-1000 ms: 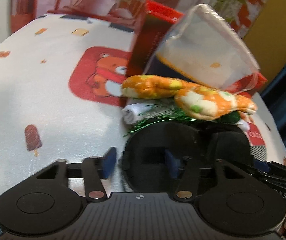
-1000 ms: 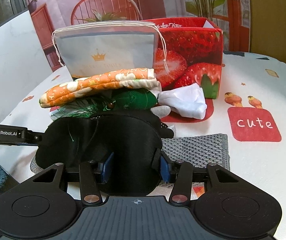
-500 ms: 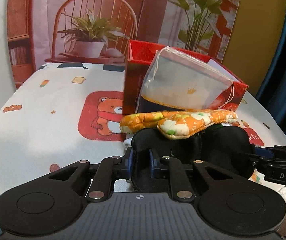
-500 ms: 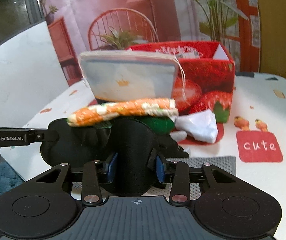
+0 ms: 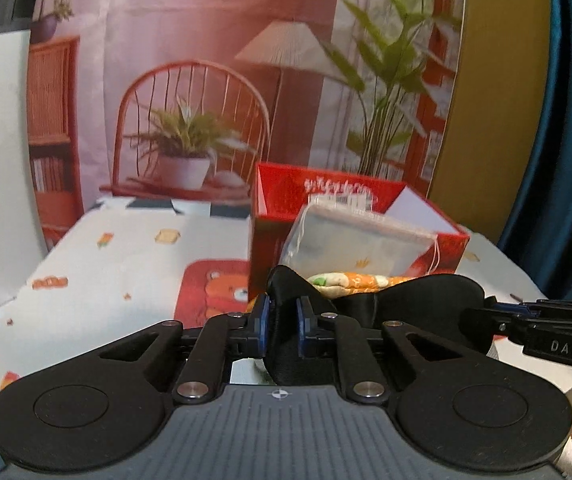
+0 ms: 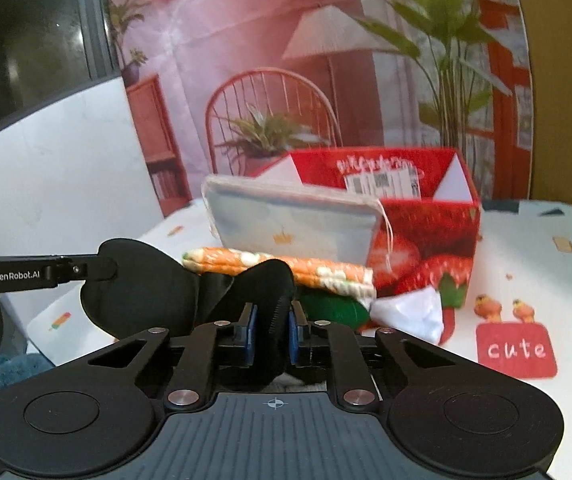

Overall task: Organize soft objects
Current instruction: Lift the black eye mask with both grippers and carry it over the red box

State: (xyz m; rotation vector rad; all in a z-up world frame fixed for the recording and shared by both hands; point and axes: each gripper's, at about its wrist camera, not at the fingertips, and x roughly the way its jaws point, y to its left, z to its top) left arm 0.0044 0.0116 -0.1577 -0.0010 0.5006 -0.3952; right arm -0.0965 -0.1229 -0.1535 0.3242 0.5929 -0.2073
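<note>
Black eye mask (image 5: 426, 308) spans sideways between left gripper (image 5: 282, 326) and right gripper (image 6: 269, 330), each clamped on one end; it has risen off the pile since before.

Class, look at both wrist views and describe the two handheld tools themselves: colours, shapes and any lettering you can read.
Both are alike. The left tool and the right tool each have a grey ribbed body, two round black side discs, black link arms with silver rivets, and blue pads on the fingers. Seen side-on from the other camera, the left one reads "GenRobot.AI" and the right one "DAS". No cables or sleeves show.
</note>
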